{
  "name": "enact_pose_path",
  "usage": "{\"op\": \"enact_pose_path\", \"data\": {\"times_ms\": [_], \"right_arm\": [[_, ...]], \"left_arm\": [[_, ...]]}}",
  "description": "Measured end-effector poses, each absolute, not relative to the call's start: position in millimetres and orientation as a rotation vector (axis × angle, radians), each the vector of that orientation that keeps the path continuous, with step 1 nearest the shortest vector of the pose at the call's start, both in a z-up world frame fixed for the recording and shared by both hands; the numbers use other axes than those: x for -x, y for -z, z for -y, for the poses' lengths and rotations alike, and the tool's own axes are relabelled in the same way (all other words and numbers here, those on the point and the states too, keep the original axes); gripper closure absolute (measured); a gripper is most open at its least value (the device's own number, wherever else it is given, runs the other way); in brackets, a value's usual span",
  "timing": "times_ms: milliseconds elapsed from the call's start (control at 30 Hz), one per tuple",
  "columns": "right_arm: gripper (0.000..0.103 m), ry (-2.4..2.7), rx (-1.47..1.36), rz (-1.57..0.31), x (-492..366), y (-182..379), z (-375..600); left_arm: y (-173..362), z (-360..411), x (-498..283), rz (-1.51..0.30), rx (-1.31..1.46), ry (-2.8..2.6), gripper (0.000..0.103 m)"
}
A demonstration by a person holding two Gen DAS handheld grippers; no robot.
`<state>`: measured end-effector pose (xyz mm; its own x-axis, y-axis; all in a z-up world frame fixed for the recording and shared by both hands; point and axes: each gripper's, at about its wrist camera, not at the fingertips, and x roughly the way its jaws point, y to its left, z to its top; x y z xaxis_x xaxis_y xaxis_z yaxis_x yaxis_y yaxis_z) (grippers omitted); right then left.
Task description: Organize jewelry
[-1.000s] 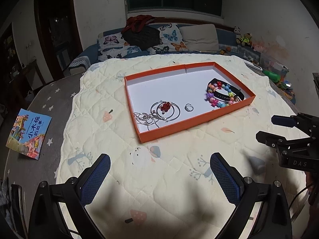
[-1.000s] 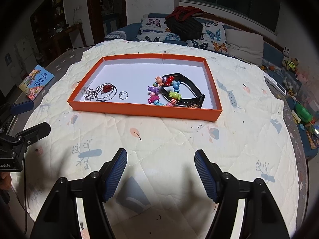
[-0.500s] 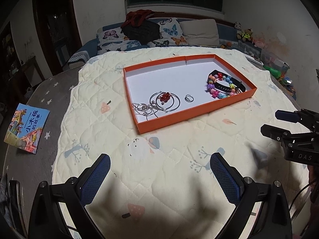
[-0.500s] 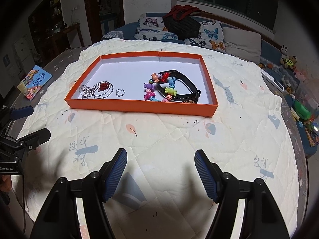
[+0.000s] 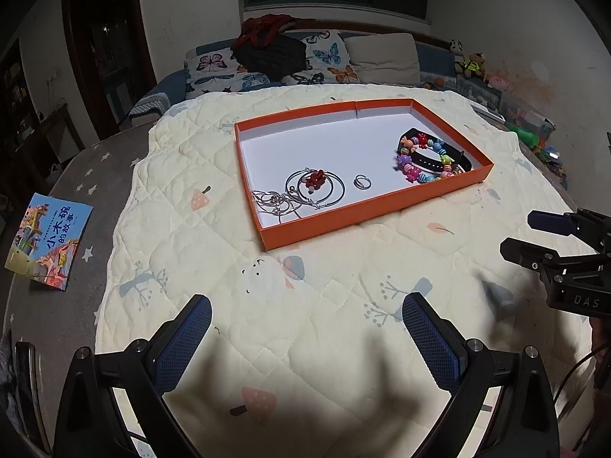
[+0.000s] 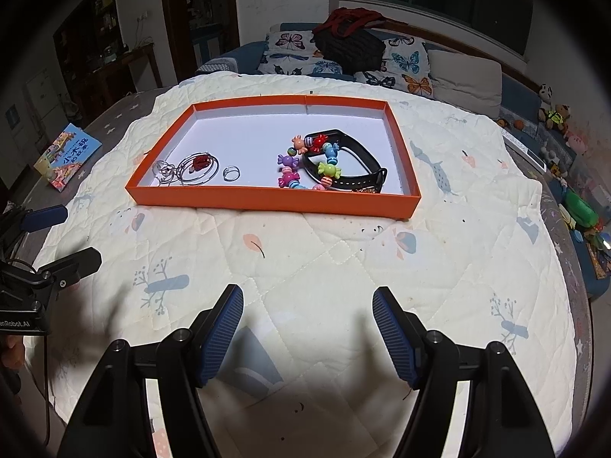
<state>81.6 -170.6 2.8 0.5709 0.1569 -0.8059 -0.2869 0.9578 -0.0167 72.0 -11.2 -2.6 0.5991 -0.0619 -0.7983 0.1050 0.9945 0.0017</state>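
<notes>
An orange tray (image 5: 366,210) (image 6: 275,200) with a white floor lies on the cream quilt. Inside it are silver hoop earrings with a red charm (image 5: 315,187) (image 6: 198,166), a tangled silver chain (image 5: 273,202) (image 6: 162,171), a small ring (image 5: 362,182) (image 6: 231,173), a colourful candy-bead bracelet (image 5: 412,168) (image 6: 305,164) and a black watch band (image 5: 431,160) (image 6: 351,175). My left gripper (image 5: 305,313) (image 6: 61,234) is open and empty above the quilt, short of the tray. My right gripper (image 6: 308,305) (image 5: 530,234) is likewise open and empty.
A cream quilt (image 5: 305,305) covers a grey star-patterned bed. A children's book (image 5: 47,242) (image 6: 67,156) lies at the left edge. Butterfly pillows and a dark bag (image 6: 349,47) sit behind. Toys (image 6: 580,210) crowd the right side.
The left wrist view has shifted a little, so the tray sits slightly further away and to the right. Both grippers stay open; the jewelry has not moved.
</notes>
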Motion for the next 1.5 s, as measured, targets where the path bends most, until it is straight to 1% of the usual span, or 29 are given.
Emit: {"op": "enact_pose_path", "data": {"times_ms": [1500], "right_arm": [[0.026,-0.267,0.138,-0.937,-78.3,1.1,170.8]], "left_arm": [[8.0,15.7,-72.3,-0.930,-0.056,0.101,0.000]]}}
